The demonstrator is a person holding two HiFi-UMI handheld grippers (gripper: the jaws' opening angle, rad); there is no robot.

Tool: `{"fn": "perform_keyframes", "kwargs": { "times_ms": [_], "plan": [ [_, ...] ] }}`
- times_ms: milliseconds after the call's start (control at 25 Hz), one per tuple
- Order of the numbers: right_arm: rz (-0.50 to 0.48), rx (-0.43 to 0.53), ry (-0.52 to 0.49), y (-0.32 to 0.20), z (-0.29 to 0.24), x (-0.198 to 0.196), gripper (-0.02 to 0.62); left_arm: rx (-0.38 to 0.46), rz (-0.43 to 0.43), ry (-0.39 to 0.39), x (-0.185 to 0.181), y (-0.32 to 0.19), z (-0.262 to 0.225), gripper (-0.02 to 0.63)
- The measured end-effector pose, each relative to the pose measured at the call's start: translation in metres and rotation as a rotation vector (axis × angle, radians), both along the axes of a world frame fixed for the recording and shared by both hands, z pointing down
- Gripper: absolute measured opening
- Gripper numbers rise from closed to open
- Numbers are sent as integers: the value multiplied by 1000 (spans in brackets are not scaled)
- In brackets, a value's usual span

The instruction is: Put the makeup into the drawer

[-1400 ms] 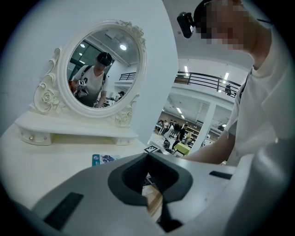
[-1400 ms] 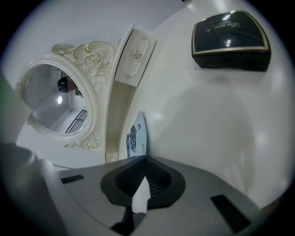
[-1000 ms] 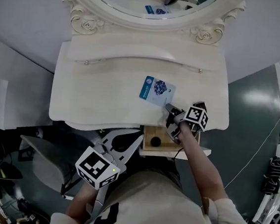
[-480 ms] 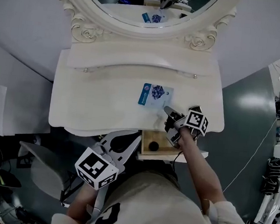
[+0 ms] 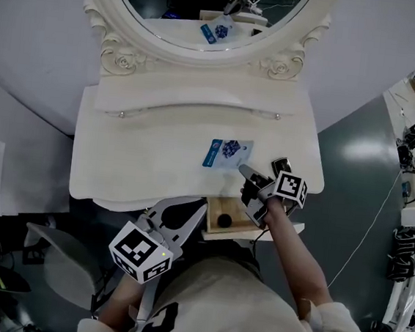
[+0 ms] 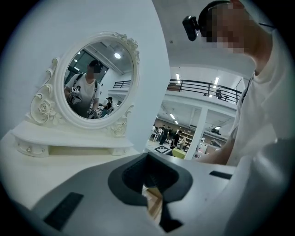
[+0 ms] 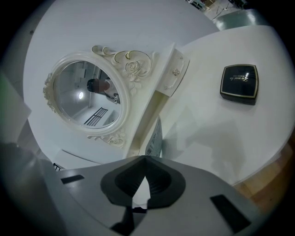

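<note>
Right hand-held gripper (image 5: 243, 171) grips the makeup sachet (image 5: 228, 155) by its edge.

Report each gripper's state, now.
Left gripper: closed, holding nothing.
Right gripper: closed on the blue-and-white sachet.

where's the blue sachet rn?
Head view, right of centre: blue sachet over the white vanity top, its near corner pinched by the right gripper, just beyond the open drawer.
</note>
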State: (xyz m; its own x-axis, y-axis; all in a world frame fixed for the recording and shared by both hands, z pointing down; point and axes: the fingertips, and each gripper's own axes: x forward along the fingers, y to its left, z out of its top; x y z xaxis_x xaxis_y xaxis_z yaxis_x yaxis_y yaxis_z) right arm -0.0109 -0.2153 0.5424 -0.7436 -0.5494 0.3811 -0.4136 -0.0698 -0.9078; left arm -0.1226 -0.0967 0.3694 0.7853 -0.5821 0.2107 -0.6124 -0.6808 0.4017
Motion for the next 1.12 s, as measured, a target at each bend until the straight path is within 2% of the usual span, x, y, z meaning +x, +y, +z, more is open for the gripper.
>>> {"fn": "perform_keyframes", "kwargs": {
  "times_ms": [160,320,480,760,1120],
  "plan": [
    [2,15,-35,15,-10,1,26,4,33,-21,1,6,7,57],
    [-10,71,-5,30,-22,12,26,-1,98,-23,16,12,10,57],
    [-6,91,-29,40,-31,22,26,20,123,-39,31,15,3,57],
    [-68,156,-99,45,-50,31,25,39,72,-115,50,24,-4,57],
    [-166,173,-171,60,-69,67,25,64,3,-132,102,28,-30,57]
  ]
}}
